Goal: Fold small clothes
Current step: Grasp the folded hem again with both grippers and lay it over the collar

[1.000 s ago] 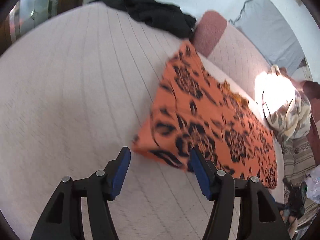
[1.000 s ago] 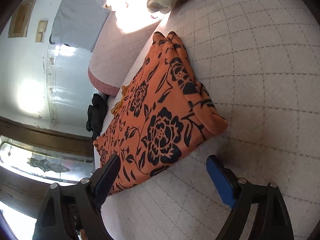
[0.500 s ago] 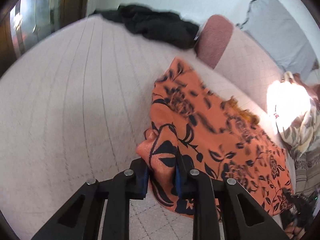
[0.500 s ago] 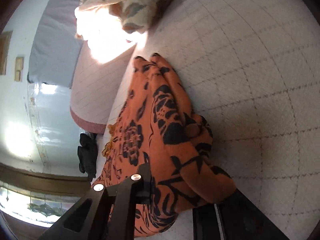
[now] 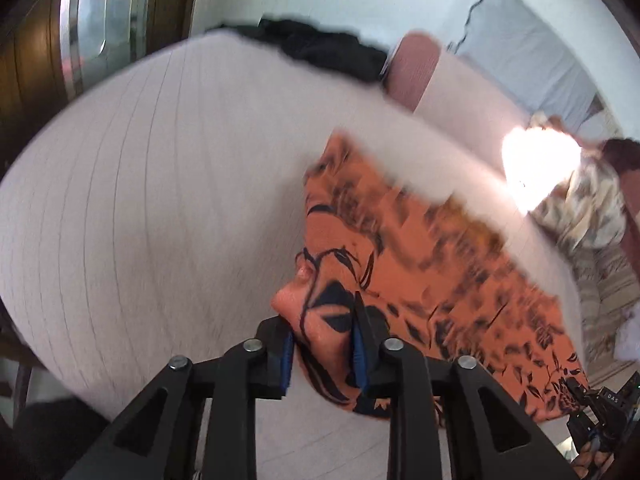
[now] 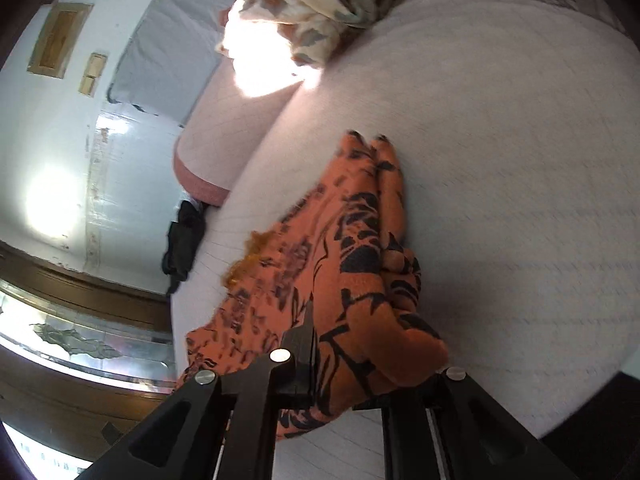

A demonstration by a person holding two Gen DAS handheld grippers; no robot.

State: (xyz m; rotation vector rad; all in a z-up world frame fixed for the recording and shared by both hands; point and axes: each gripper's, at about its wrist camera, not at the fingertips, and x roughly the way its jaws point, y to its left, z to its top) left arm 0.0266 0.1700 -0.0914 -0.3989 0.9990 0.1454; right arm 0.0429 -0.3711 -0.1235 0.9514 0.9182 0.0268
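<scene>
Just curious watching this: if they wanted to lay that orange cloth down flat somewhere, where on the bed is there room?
Bare quilt lies left of the orange cloth, up to the black garment. More lies right of it in the right wrist view. It is crowded near the pillow and floral bundle.

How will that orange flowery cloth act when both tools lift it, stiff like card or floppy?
Probably floppy: the orange cloth bunches into soft folds where the left tool pinches it. It likely sags between the grips, since the right tool also holds a rumpled wad. It seems light, and its fuzzy surface suggests little slipping.
</scene>
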